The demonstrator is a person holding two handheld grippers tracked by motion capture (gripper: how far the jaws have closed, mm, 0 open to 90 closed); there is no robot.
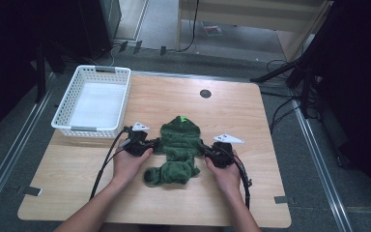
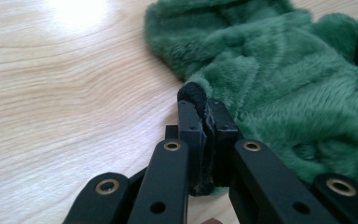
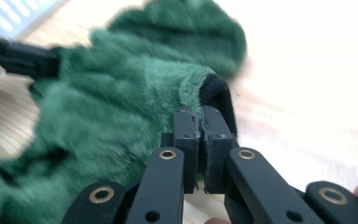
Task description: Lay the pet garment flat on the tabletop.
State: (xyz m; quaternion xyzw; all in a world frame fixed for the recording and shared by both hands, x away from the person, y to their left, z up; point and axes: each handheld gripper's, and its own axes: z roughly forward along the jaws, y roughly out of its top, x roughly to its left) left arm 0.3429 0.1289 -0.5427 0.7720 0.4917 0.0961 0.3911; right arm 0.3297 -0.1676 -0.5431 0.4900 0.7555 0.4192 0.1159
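- Left hand-held gripper (image 2: 206, 112) is clamped on the green fleece garment's (image 1: 179, 145) cuff.
- Right hand-held gripper (image 3: 203, 119) pinches the opposite cuff, likely to spread it on the table (image 1: 270, 193).

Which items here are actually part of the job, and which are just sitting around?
In the job:
- green fleece garment, spread on the table
- left hand-held gripper, shut on its black-trimmed edge
- right hand-held gripper, shut on the opposite edge

Lying about:
- white basket, untouched
- round black grommet in the tabletop
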